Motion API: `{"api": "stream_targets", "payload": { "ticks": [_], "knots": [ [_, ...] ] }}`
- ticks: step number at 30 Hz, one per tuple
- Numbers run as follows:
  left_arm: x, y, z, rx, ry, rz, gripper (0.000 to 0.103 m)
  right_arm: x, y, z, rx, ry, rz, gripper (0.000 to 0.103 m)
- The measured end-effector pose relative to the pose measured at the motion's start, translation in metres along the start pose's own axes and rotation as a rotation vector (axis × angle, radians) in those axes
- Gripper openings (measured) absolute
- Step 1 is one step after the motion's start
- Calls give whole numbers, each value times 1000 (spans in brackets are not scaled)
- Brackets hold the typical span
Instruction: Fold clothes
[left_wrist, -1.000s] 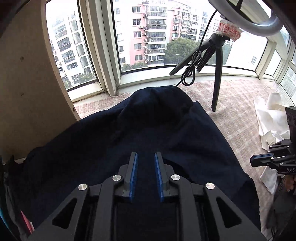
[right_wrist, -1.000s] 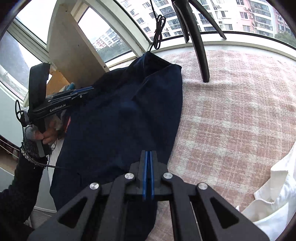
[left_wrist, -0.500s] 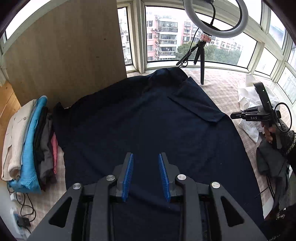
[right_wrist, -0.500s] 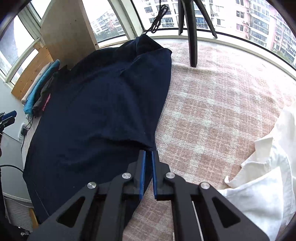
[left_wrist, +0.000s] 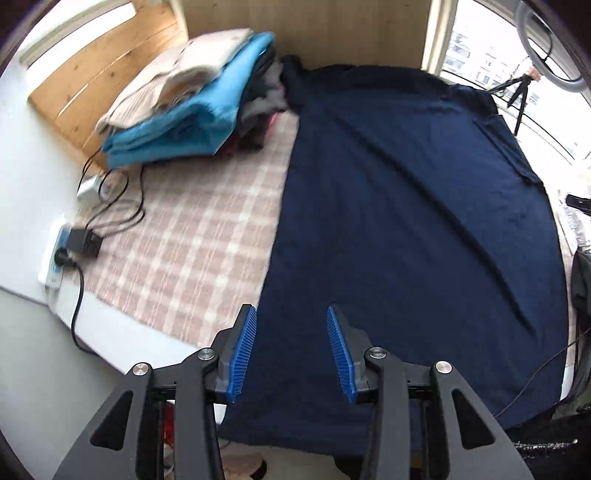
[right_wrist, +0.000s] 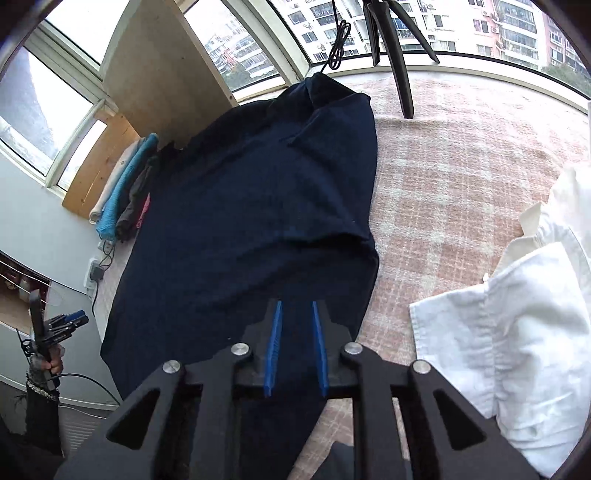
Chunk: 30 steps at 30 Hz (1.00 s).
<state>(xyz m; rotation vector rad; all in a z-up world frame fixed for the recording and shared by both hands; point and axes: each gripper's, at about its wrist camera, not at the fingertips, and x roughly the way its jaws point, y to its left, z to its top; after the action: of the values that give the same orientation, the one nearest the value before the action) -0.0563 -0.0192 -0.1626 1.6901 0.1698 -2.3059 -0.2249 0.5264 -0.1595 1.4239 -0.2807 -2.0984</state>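
Over navy garment (left_wrist: 406, 221), both your grippers gape, holding nothing: left gripper (left_wrist: 291, 350), right gripper (right_wrist: 297, 343). Pinch matching near corners, lift evenly.

Garment (left_wrist: 406, 221) on mat (left_wrist: 192, 243), clothes stack (left_wrist: 192, 110) at its left.

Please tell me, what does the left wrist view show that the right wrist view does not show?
Only the left wrist view shows the ring light above its tripod. Only the right wrist view shows the white shirt and the hand holding the left gripper. Both show the navy garment spread on the plaid cloth, the folded stack, and open jaws.
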Motion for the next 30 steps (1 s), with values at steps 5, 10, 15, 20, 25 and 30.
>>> {"api": "stream_targets", "payload": {
  "ticks": [5,10,15,20,25,30],
  "knots": [
    [41,39,-41,-18,59,16,40,-32,33,-54,1,-56,-35,36],
    [57,48,-58,12,40,-76,40,-27,65,-101,17,-35,-71,36],
    [55,34,-59,113,-22,-121,33,13,88,-131,16,12,-169,36],
    [50,37,-66,141,-46,-158,3,44,89,-153,50,42,-281,36],
    [44,59,-77,110,-53,-196,3,59,92,-167,48,45,-351,37],
    [47,58,-72,150,-48,-135,23,62,101,-169,36,74,-403,37]
  ]
}}
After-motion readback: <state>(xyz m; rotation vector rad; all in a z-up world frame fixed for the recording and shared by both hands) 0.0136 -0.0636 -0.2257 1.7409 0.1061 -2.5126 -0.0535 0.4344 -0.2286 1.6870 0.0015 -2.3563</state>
